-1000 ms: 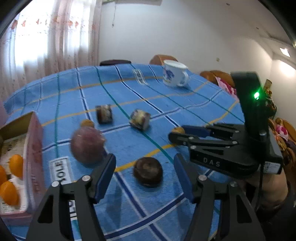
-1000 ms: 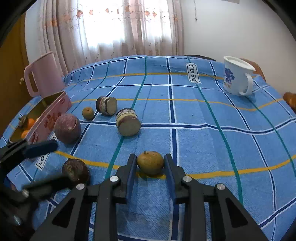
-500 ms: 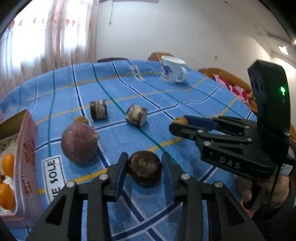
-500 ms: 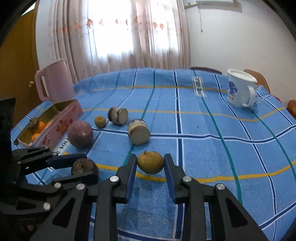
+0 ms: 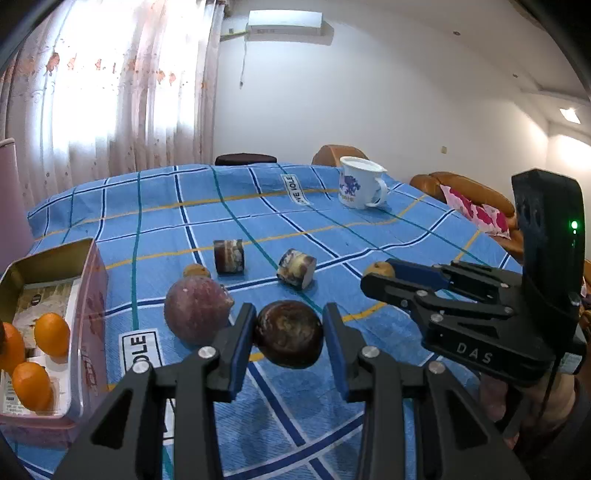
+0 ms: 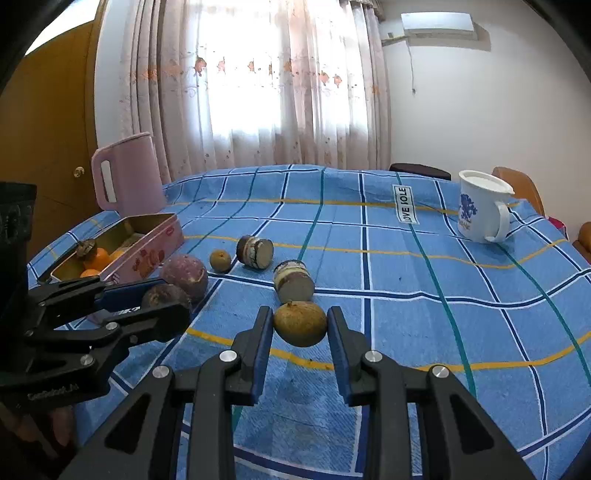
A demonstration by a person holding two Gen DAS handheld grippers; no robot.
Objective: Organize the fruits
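**Desk with fruit, two tools engaged**

Surface: desk (image 5: 369,236) under a blue woven cloth (image 6: 406,295) checked in navy, teal and yellow lines, with white printed labels. Room: white walls, a wall-mounted air conditioner (image 5: 284,22), sheer pink-flowered curtains (image 6: 258,81) over a bright window, brown padded chairs behind.

Left tool (image 5: 289,334): jaws have just been closing and now pinch a dark brown fruit (image 5: 289,334), round, mottled, dull-skinned. Just to its left lies a larger purple fruit (image 5: 195,310), matte and rounded. Ahead, a small tan fruit (image 5: 195,271) and two short glass jars (image 5: 229,256) on their sides, layered brown and cream inside. Far left, an open pink tin (image 5: 88,295) with a gold interior holds smooth oval orange fruits (image 5: 51,334).

Right tool (image 6: 300,325): pressed against a yellow-brown fruit (image 6: 300,325), oval and rough-skinned, gripped between blue pads. Far ahead to its right stands a white enamel mug (image 6: 480,210) with a blue print; far left, a pink plastic jug (image 6: 125,173) behind the tin.
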